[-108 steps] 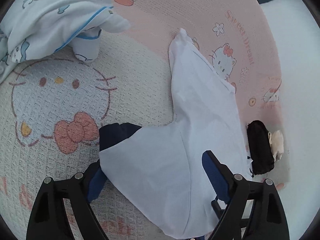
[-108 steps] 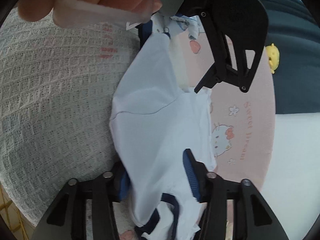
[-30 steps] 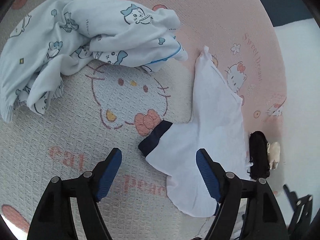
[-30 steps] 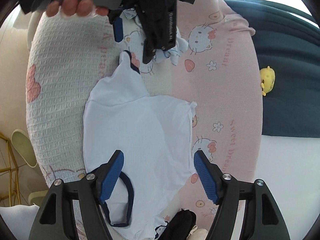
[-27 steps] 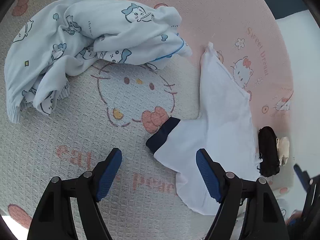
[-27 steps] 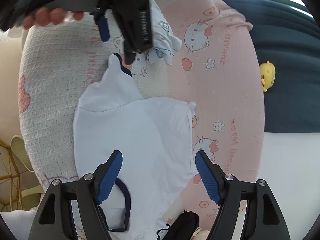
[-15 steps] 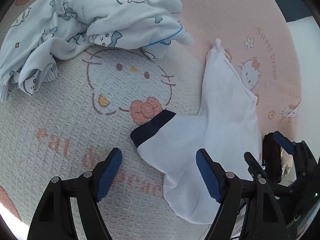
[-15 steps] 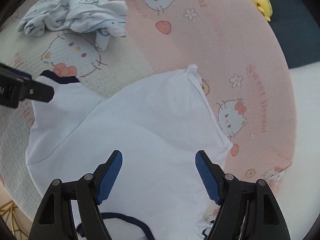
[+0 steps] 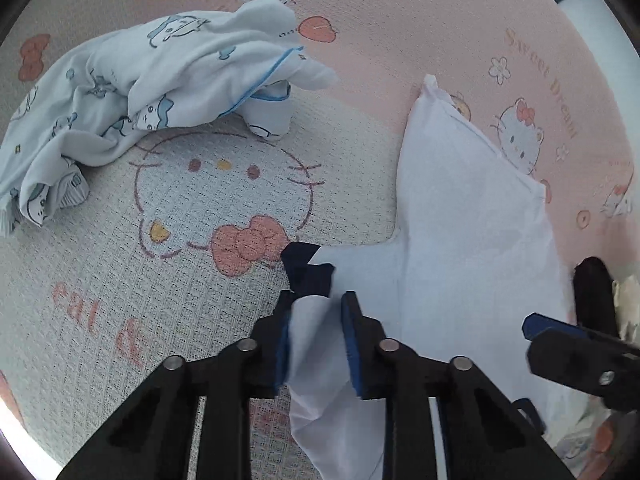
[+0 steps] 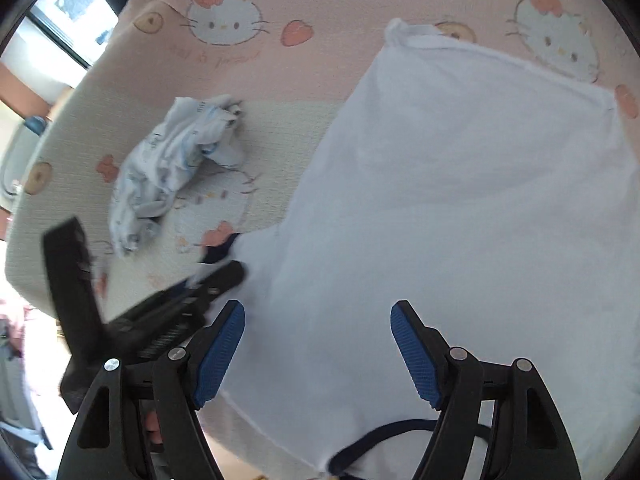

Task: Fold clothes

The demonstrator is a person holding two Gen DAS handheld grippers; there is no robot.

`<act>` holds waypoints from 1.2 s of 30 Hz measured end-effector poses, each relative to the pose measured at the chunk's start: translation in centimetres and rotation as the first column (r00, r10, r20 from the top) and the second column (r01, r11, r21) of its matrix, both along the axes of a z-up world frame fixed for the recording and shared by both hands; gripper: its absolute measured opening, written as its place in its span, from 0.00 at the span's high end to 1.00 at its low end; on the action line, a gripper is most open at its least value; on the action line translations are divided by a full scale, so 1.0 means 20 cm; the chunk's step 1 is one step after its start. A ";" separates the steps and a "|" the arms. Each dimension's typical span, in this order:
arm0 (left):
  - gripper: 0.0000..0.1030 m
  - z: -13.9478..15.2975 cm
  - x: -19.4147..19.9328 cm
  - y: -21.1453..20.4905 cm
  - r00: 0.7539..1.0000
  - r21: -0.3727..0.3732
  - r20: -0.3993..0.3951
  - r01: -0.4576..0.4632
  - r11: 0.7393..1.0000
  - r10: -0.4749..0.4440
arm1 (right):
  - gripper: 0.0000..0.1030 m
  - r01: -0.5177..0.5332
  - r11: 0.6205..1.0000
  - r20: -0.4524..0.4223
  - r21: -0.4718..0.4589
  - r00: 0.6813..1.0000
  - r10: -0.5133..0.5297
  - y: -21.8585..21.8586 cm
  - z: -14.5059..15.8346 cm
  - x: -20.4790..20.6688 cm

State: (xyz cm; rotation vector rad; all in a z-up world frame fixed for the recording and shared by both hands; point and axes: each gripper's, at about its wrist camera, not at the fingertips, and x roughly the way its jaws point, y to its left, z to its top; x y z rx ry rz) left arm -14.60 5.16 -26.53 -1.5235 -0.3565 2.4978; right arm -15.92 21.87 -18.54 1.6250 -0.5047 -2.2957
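Left hand-held gripper [image 9: 316, 326] closed on sleeve [image 9: 308, 276], cuff bunched

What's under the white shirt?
The white shirt lies on the cat-print blanket. Its pink and cream parts show around it; whatever else lies beneath is covered.

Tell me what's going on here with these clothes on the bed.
A person is folding a white T-shirt spread on a cartoon-cat blanket. The left tool has just closed on its navy-cuffed sleeve; the right tool hangs open above the shirt near the collar. A crumpled blue-print garment lies aside.
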 end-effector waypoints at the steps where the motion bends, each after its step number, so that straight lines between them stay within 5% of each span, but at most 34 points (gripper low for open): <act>1: 0.83 0.01 0.01 0.00 1.000 -0.002 -0.012 -0.003 1.000 0.003 | 0.27 0.002 0.999 0.003 -0.048 1.000 -0.002 0.00 0.00 0.00; 5: 0.88 0.05 0.04 0.02 0.999 0.009 -0.043 0.018 1.000 -0.017 | 0.27 0.060 0.972 0.076 -0.228 0.996 -0.044 0.04 -0.06 -0.02; 11: 0.88 0.12 0.06 0.10 0.993 0.047 -0.073 0.099 0.994 -0.096 | 0.27 0.194 0.868 0.239 -0.456 0.967 -0.091 0.12 -0.21 -0.04; 17: 0.88 0.19 0.13 0.20 0.980 0.149 -0.102 0.184 0.972 -0.170 | 0.27 0.142 0.928 0.193 -0.344 0.978 -0.078 0.11 -0.14 -0.01; 27: 0.88 0.12 0.13 0.31 0.970 0.103 -0.053 0.240 0.965 -0.235 | 0.30 0.098 0.954 0.108 -0.283 0.992 -0.070 0.09 -0.15 -0.06; 29: 0.88 0.11 0.12 0.29 0.974 0.114 -0.040 0.227 0.967 -0.224 | 0.33 0.058 0.980 0.089 -0.191 0.995 -0.041 0.04 -0.15 -0.10; 32: 0.88 0.09 0.10 0.26 0.978 0.145 -0.025 0.210 0.967 -0.209 | 0.56 -0.024 0.998 0.081 -0.055 0.996 0.028 -0.04 -0.16 -0.12; 36: 0.88 0.08 0.09 0.24 0.984 0.153 -0.002 0.176 0.972 -0.178 | 0.86 -0.073 0.997 0.077 0.004 0.994 0.073 -0.09 -0.21 -0.14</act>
